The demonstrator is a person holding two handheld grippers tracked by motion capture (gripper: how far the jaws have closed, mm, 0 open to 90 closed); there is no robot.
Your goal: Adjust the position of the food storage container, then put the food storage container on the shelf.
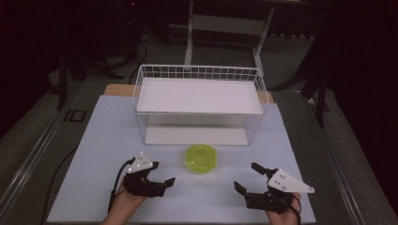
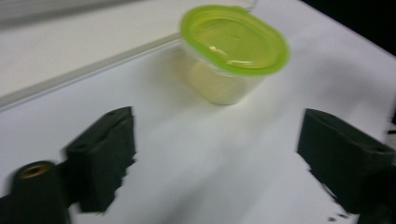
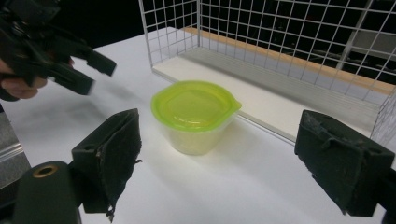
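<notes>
Table (image 1: pixel 94 154): I see a white sheet, with the wire basket (image 1: pixel 199 75) at the far side.
Basket: a white shelf board inside, nothing on it.
Tub (image 1: pixel 201 158): lidded green tub standing upright on the table just in front of the basket, between my two tools; round, no long axis; contents unclear through the lid.
Left hand-held gripper (image 1: pixel 164 183): released, jaws wide, nothing between them; tub lies ahead and to its right, slightly nearer than to the other.
Right hand-held gripper (image 1: pixel 248 177): released, empty; tub ahead-left.
</notes>
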